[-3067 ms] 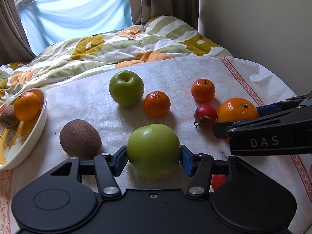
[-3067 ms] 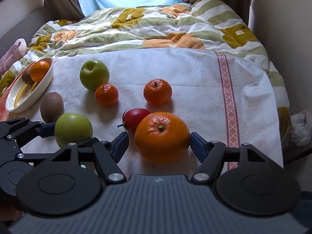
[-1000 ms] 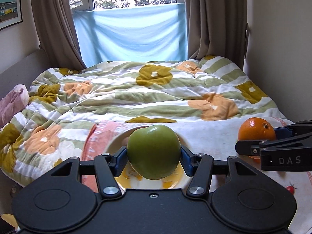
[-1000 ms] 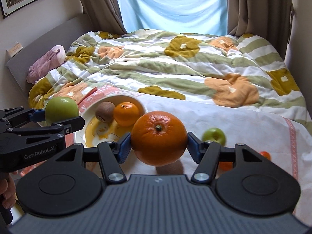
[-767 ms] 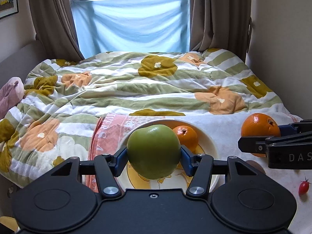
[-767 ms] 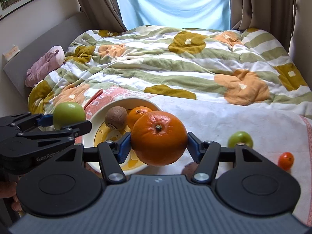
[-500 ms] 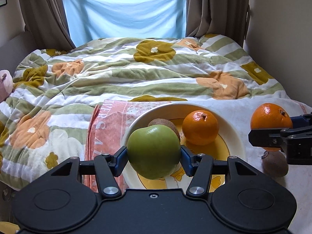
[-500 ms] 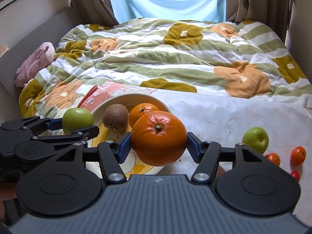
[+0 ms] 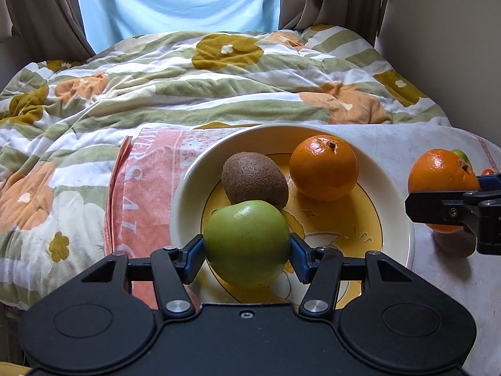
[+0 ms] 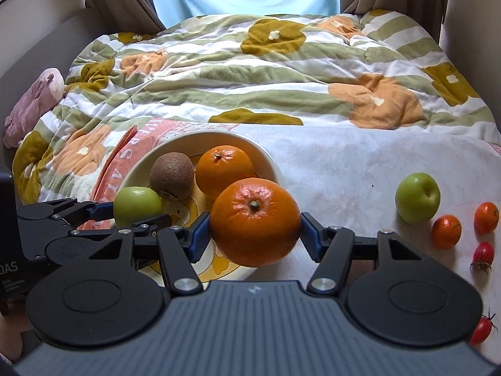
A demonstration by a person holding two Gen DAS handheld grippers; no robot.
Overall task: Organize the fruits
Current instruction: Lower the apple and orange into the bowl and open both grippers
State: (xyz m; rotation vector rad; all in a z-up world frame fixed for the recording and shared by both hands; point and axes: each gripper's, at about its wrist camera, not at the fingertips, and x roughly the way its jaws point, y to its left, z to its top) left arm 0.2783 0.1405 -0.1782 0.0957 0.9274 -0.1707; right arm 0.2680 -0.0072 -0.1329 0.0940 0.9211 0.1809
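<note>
**Apple and orange held over the bowl**

The left hand-held gripper (image 9: 246, 252) is clamped on a green apple (image 9: 246, 243), its blue pads pressing both sides of the fruit. The apple hangs over the near-left part of a cream bowl (image 9: 395, 202) with a yellow inside. In the bowl lie a kiwi (image 9: 254, 178) and an orange (image 9: 323, 167): the kiwi sits left of the orange, just beyond the held apple. Whether the apple touches the bowl cannot be told.

The right hand-held gripper (image 10: 254, 235) grips a large orange (image 10: 255, 221) between its pads, stem end facing the camera. This orange hangs at the near-right rim of the bowl, right of the left gripper. In the left wrist view it shows at the far right edge, outside the bowl's rim.

The bowl stands at the left end of a worktop (image 10: 338, 163) covered with a white cloth, with a pink printed cloth (image 9: 144, 185) under its left side. On the right part of the worktop lie a second green apple (image 10: 417, 197), two small mandarins (image 10: 446, 231) close beside it, and two cherry tomatoes (image 10: 483, 253) nearer the camera. In the left wrist view a brown fruit lies partly hidden behind the right gripper's finger.

Beyond the worktop is a bed with a flowered, striped quilt (image 10: 266, 72), and behind it curtains and a pale blue sheet over the window.
</note>
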